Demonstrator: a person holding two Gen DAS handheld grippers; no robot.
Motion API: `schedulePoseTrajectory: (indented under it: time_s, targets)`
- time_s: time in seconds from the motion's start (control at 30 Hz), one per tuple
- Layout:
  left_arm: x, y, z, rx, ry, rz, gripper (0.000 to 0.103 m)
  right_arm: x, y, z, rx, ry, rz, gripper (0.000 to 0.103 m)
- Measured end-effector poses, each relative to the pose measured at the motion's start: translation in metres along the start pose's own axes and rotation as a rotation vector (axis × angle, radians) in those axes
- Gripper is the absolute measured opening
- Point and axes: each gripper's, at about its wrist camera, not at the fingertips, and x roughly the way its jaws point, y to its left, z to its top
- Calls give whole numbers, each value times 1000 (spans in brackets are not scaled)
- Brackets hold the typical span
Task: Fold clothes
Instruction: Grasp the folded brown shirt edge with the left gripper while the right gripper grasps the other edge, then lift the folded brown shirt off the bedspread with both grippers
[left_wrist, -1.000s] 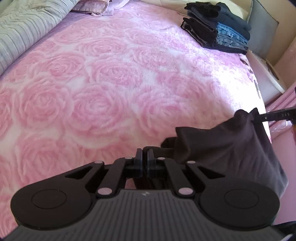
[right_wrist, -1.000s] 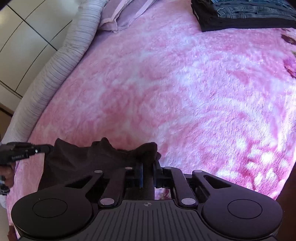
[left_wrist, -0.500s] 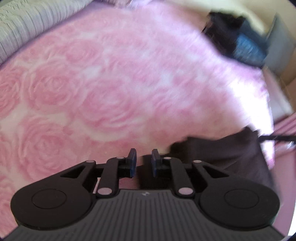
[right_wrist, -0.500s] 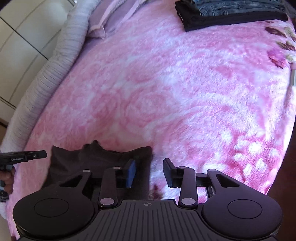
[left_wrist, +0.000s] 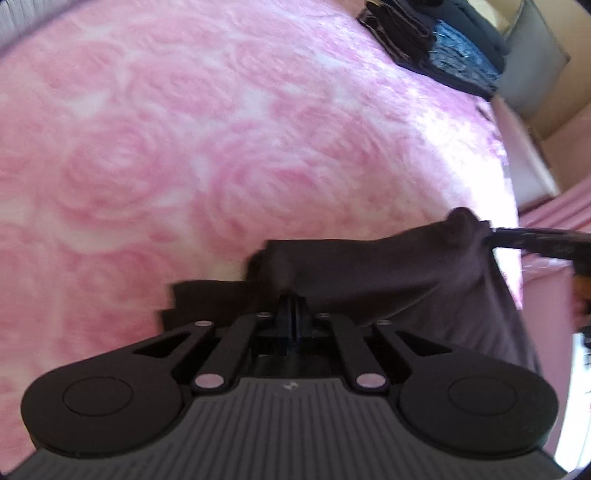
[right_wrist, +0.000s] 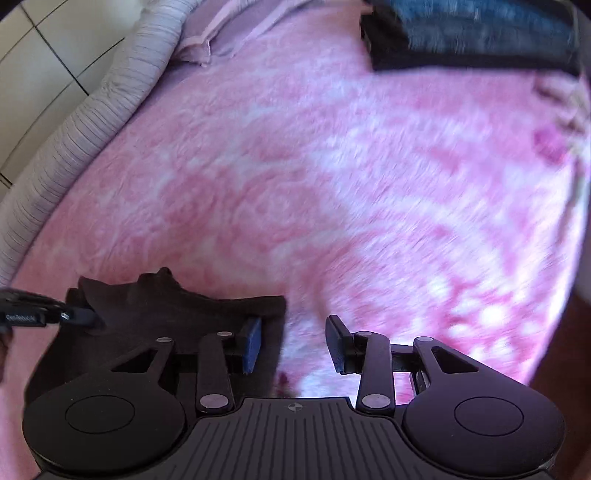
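Dark fabric, soft and limp: dark garment (left_wrist: 406, 280) bunched at the near edge of the pink rose blanket (left_wrist: 221, 147), partly hanging over the bed's side. Well apart from the stack of folded clothes (left_wrist: 443, 44) at the far corner.

Left gripper (left_wrist: 291, 314): jaws together, pinched on the garment's near edge after a brief release and re-grip half a second earlier. Seen from the right wrist as a dark tip (right_wrist: 79, 316) touching the cloth's left border.

Right gripper (right_wrist: 293, 325): jaws apart, where a second ago closed on the cloth. No fabric between the pads now, only blanket in the gap; inner blue pad just above the garment's right edge. Seen from the left wrist as one finger (left_wrist: 535, 240) beside a raised peak of cloth; whether touching, not certain through the blur.

Meaning for the task: one corner released, one held. Judged as a re-positioning step, not a completed fold. No flat spread yet. Next: re-take the free right edge, then draw both corners apart over the blanket. Risk: slide off the bed side while held at one point only.
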Motion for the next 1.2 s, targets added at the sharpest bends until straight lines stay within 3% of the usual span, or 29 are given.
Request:
schedulePoseTrajectory:
  time_s: [0.13,0.27,0.37,0.43,0.47,0.63,0.73,0.87,0.93,1.0,1.03,1.1,1.13,1.2]
  targets:
    - [-44,-17,-20,12,-72,36,3,-39,9,-17,82,-21,119,37]
    - [-51,-43,-65,46,-15,29,7,-50,45,-59,-42,93,291,37]
    - [-37,-51,-97,72,71,71,7,-34,52,-89,-123,201,309,37]
    - [-31,-40,-106,42,69,65,8,-23,50,-102,-149,252,300,37]
    - [-31,-34,-107,27,64,61,3,-24,47,-101,-143,247,305,37]
    - [-66,-30,-108,59,-1,143,2,-57,54,-89,-186,168,237,37]
    - [-96,-42,-130,161,-51,144,7,-75,64,-99,-178,123,238,37]
    - [-92,-50,-169,336,10,166,10,-72,73,-131,-121,137,207,37]
    - [-78,-45,-186,402,50,195,12,-62,76,-142,-84,152,136,37]
    - [-80,-40,-194,423,31,202,14,-72,89,-145,-85,104,75,37]
    - [-87,-41,-196,435,11,223,14,-81,101,-147,-135,75,38,39]
    - [-103,-48,-202,473,-33,258,14,-97,127,-157,-290,39,-28,57]
    - [-109,-56,-207,514,-47,269,17,-101,141,-167,-396,37,-64,75]
    - [-120,-70,-218,595,-75,289,35,-103,166,-189,-628,53,-143,81]
